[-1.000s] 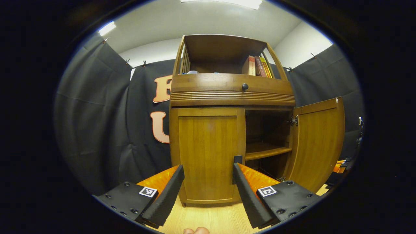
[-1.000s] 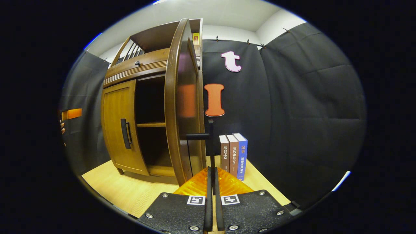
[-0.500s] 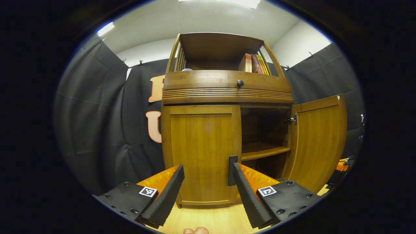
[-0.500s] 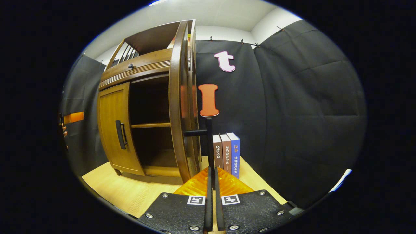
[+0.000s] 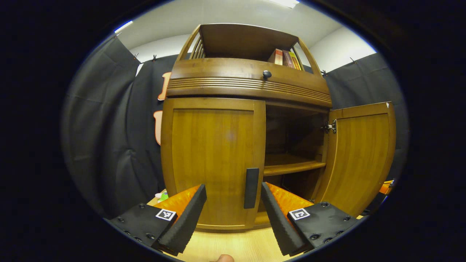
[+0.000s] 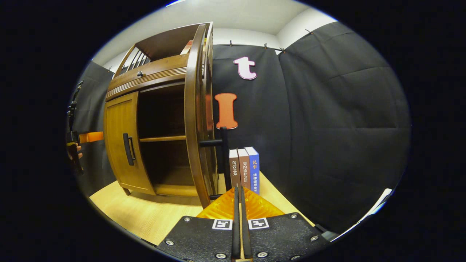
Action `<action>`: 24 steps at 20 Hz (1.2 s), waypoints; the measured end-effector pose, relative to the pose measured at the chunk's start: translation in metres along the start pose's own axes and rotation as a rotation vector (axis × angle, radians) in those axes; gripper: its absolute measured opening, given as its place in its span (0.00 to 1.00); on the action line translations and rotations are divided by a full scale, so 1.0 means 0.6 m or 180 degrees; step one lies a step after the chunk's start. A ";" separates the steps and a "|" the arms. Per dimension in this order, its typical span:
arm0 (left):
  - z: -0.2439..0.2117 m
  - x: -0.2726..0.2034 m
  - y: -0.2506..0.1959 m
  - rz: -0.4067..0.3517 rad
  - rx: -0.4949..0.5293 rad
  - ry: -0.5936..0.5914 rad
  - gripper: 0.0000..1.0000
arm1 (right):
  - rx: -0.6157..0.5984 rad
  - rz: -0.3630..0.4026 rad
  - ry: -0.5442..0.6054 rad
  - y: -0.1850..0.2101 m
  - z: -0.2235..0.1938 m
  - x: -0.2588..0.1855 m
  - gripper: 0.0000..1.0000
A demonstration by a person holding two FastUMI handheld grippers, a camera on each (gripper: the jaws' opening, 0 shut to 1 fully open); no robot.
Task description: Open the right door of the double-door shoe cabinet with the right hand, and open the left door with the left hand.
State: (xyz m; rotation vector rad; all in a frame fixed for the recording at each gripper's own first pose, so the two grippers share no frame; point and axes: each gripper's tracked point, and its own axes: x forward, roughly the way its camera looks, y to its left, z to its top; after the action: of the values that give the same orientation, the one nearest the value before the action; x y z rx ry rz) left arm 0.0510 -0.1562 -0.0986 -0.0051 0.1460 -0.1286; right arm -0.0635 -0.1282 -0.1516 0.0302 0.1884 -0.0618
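The brown wooden double-door shoe cabinet (image 5: 251, 87) stands on a pale wood-grain floor (image 5: 233, 245) against the black cloth wall, its curved top band carrying a small dark round knob (image 5: 267, 74). In the left gripper view, the cabinet's left door (image 5: 213, 160) is closed, and its black vertical bar handle (image 5: 251, 187) sits near the door's right edge. The left gripper (image 5: 233, 209) is spread wide in front of that door, its black foam-faced fingers (image 5: 187, 214) standing to either side of the handle without touching it; the handle lies nearer the right-hand finger. The cabinet's right door (image 5: 360, 156) is swung far open on a metal hinge (image 5: 330, 127), baring a dark interior with one wooden shelf (image 5: 291, 166). Several books (image 5: 285, 58) stand in the open top compartment. In the right gripper view, the right gripper (image 6: 239, 203) has its fingers brought together with barely a slit between them, and whether they still touch the right door's black handle (image 6: 222, 153) just beyond their tips cannot be told. Three upright books (image 6: 244, 169) stand on the floor just right of that open door, by the cloth wall. At the far left of the same view, a hand (image 6: 74, 154) holds the orange-and-black other gripper well short of the closed left door.
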 end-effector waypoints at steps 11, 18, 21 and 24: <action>-0.056 0.109 -0.046 -0.0065 0.0065 0.0074 0.97 | -0.0110 -0.0224 -0.0133 -0.039 0.037 -0.028 0.27; -0.083 0.168 -0.054 -0.0089 0.0007 0.0134 0.98 | -0.0087 -0.0291 -0.0267 -0.052 0.054 -0.040 0.87; -0.114 0.198 -0.048 -0.0075 -0.0043 0.0288 0.94 | -0.0124 -0.0347 -0.0331 -0.059 0.063 -0.041 0.97; -0.136 0.212 -0.050 -0.0085 -0.0145 0.0389 0.87 | -0.0142 -0.0367 -0.0361 -0.059 0.067 -0.044 1.00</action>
State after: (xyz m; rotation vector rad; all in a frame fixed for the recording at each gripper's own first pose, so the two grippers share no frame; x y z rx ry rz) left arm 0.1604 -0.2022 -0.1970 -0.0447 0.2710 -0.1524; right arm -0.0840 -0.1632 -0.1078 -0.0288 0.0780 -0.1740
